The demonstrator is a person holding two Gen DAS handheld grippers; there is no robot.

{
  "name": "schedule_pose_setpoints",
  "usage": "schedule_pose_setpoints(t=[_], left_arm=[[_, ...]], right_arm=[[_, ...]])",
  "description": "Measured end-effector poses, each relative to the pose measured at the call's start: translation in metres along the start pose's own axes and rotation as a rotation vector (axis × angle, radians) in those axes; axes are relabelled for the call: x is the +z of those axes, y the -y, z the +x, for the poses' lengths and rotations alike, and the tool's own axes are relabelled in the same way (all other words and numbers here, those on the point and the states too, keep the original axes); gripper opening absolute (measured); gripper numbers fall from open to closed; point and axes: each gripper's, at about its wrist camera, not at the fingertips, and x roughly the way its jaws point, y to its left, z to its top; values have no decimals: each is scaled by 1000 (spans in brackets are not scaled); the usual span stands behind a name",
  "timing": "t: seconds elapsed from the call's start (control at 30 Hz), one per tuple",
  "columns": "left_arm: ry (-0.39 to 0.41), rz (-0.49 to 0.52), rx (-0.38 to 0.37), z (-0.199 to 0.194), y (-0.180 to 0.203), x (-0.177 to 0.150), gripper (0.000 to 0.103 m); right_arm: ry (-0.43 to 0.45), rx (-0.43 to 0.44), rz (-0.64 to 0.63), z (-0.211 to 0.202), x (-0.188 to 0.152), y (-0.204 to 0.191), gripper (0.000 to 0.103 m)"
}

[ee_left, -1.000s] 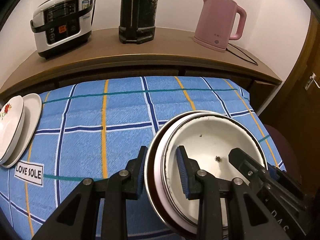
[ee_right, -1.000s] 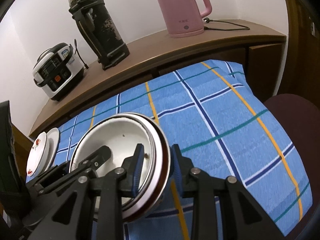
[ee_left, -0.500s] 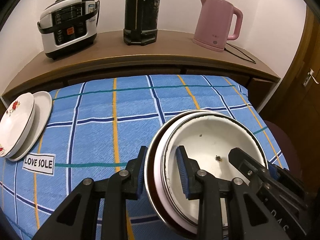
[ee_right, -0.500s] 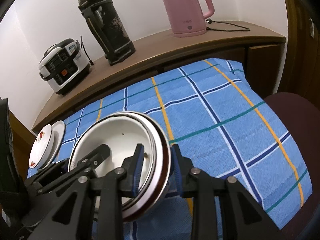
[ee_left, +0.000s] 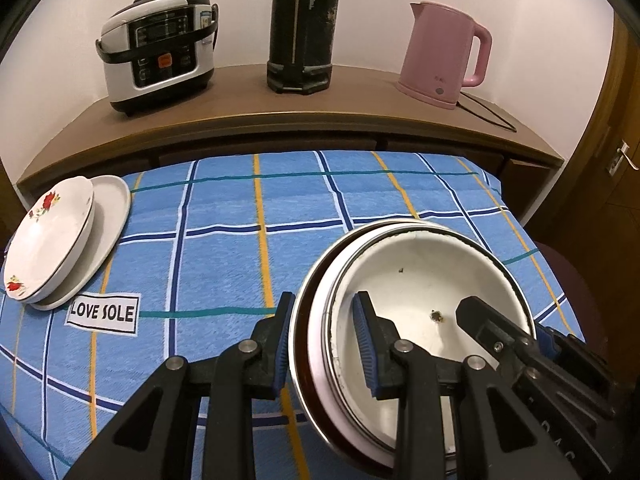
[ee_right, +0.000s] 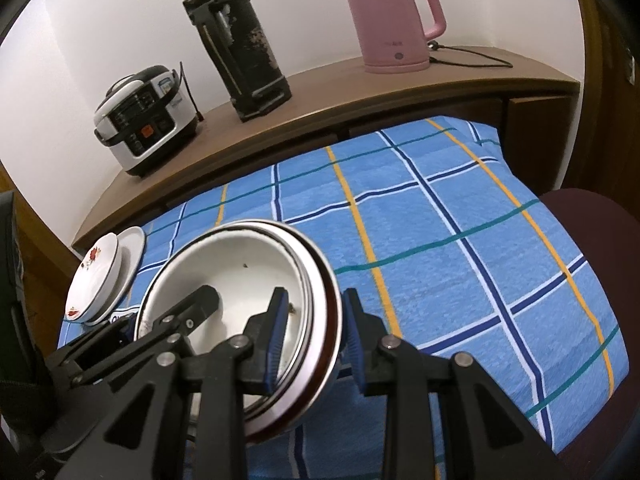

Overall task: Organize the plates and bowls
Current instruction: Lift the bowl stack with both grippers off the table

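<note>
Both claws clamp opposite rims of the nested bowls (ee_left: 420, 280), left claw (ee_left: 324, 344) and right claw (ee_right: 312, 340) carrying them above the blue-checked worktop (ee_left: 224, 248). Keeping the stack level should steady it toward the plates (ee_left: 60, 240) far left.

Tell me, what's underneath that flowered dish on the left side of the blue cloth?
The flowered dish sits on a plain white plate, whose rim sticks out to the right. Most of that plate is covered, so anything else between or beneath them cannot be seen.
</note>
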Motion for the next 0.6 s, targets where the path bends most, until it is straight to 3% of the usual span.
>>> schedule_pose_setpoints(t=[0.6], left_arm=[[1, -33, 46, -14, -30, -11, 32]], right_arm=[[-27, 41, -37, 5, -13, -32, 28]])
